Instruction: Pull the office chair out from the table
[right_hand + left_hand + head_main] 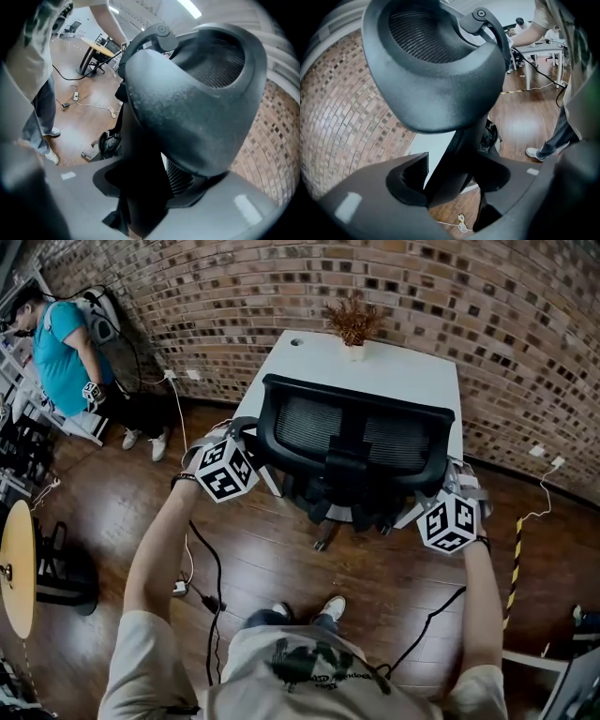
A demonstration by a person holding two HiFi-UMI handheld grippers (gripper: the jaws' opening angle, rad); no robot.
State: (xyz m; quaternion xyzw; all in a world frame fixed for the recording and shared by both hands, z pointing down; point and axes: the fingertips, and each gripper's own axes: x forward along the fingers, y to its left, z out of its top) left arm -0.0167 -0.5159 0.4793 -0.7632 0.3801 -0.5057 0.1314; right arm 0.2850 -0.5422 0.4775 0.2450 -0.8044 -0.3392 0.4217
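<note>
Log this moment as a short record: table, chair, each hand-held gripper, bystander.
table: white table, potted plant at its far edge
chair: black mesh-back office chair, pushed up to the table, not yet pulled out
left hand-held gripper: jaws apart around the left armrest post, gap at one pad
right hand-held gripper: jaws look closed on the right armrest post
bystander: seated person, far left
</note>
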